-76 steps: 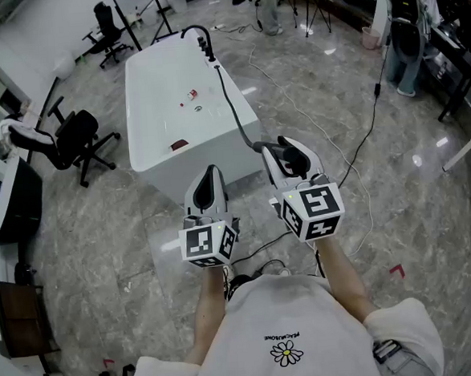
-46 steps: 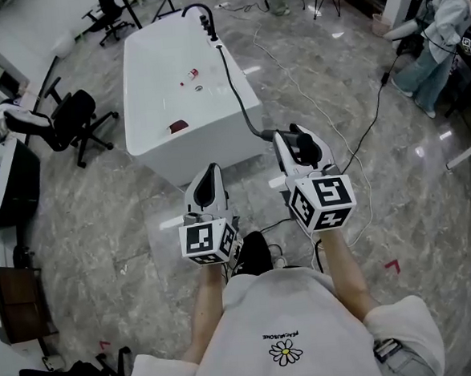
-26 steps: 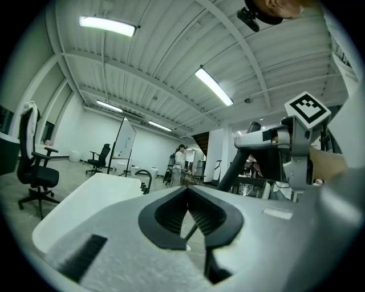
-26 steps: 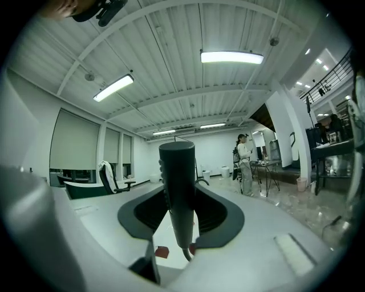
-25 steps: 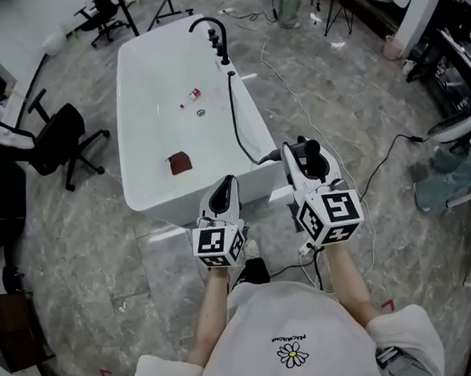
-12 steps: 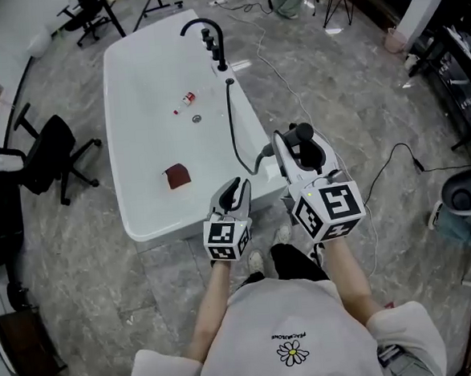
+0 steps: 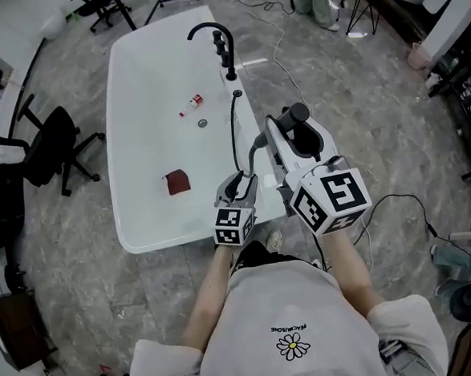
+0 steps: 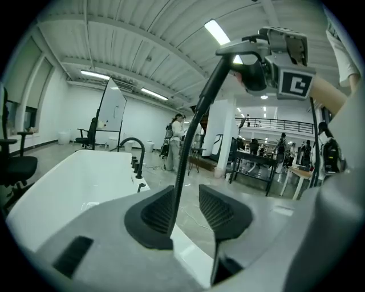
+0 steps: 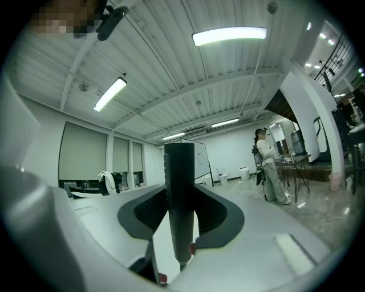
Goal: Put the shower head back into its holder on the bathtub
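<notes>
The white bathtub [image 7: 142, 230] fills the left centre of the head view, with a black tap and fittings [image 7: 222, 46] on its far right rim. My right gripper [image 7: 293, 136] is shut on the black shower head [image 7: 299, 115], whose handle [image 9: 179, 188] stands upright between the pads. The black hose [image 7: 234, 143] runs from the rim, loops down and rises to the shower head. My left gripper [image 7: 241, 183] hangs over the tub's near right rim. Its jaws have just been opening and stand open [image 8: 183, 206]. The hose [image 8: 197, 125] passes through the gap by the left pad.
In the tub lie a small red and white bottle [image 7: 189, 104], the drain [image 7: 203, 123] and a dark red cloth [image 7: 177, 182]. An office chair [image 7: 55, 143] stands left of the tub. Cables [image 7: 401, 204] lie on the marble floor to the right.
Both grippers have come up to the tub's near right rim, and the tub is closer. The left jaws, shut a second ago, now stand apart. The right still holds the shower head.
</notes>
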Available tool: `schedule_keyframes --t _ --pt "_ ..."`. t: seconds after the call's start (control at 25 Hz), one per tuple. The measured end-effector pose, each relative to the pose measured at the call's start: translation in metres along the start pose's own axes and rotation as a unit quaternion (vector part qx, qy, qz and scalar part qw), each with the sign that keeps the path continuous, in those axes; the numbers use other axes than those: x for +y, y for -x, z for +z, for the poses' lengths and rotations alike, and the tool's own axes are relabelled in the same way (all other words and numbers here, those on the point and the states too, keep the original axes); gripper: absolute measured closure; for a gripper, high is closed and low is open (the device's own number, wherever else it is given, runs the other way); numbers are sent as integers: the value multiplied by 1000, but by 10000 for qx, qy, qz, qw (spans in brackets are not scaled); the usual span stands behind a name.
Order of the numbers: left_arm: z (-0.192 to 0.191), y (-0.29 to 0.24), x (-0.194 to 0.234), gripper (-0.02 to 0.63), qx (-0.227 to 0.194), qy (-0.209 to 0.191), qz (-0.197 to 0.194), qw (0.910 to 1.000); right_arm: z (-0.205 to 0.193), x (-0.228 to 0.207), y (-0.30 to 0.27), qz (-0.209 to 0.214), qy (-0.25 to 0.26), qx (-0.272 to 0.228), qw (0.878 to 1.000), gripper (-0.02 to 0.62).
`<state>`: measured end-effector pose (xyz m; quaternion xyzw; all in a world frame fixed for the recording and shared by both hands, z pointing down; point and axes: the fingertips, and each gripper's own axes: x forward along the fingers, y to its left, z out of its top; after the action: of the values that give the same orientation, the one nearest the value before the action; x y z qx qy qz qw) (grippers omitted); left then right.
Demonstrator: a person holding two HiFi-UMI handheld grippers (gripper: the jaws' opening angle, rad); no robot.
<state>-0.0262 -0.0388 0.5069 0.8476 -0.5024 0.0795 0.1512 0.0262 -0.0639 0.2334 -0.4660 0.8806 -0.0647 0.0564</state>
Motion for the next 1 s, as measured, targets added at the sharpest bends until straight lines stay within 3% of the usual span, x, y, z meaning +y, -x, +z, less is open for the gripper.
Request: schedule_keyframes --t 0.32,0.68,0.88,1.0 --pt "-17 -68 49 471 455 114 -1 9989 46 -2 -56 195 208 -392 9988 457" --pt "-73 -125 97 469 1417 167 -121 9897 84 8 -95 293 19 -691 9972 457" --pt "-117 -143 120 505 1956 259 86 9803 94 -5 -98 351 -18 -725 9968 457" --pt "-112 -160 138 543 1881 216 333 9813 99 -28 -103 245 22 -756 9968 457"
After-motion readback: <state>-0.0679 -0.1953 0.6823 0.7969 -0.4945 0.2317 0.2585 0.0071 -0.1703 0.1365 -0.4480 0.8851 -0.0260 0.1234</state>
